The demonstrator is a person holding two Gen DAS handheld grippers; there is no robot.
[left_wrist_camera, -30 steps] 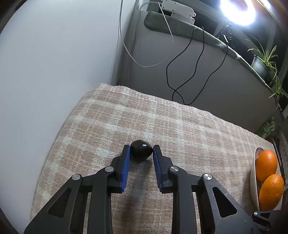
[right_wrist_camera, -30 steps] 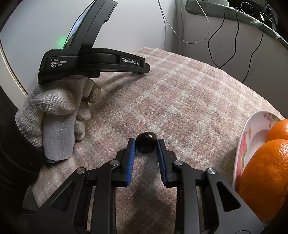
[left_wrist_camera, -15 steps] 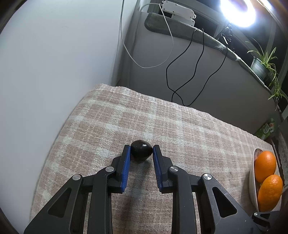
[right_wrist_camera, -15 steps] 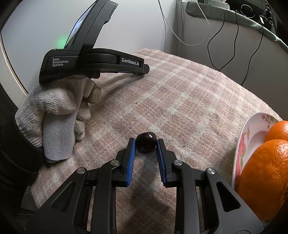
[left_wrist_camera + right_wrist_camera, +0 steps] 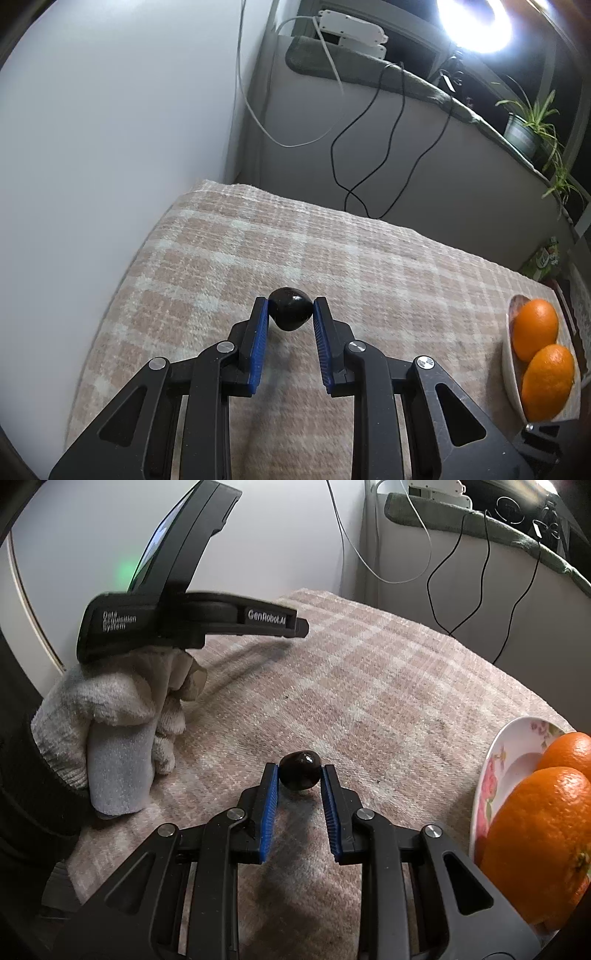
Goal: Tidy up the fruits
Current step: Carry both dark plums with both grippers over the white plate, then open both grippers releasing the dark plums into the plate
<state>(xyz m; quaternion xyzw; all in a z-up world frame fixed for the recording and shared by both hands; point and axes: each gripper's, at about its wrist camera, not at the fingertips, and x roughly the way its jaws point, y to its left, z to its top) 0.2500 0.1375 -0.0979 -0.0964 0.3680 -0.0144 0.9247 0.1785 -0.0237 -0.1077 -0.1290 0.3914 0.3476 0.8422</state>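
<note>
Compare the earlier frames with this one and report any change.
Nothing visibly changed. The left tongs stay clamped on a dark fruit, the right tongs on another; the two oranges remain on the plate.

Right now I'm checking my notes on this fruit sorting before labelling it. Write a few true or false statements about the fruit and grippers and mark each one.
1. The left gripper is shut on a dark fruit. True.
2. The right gripper is open with nothing between its fingers. False: it is shut on a small dark fruit.
3. Two oranges sit in the plate. True.
4. The plate holds three dark fruits. False: only oranges show in it.
5. The cloth is plain blue. False: it is pinkish checked.
</note>
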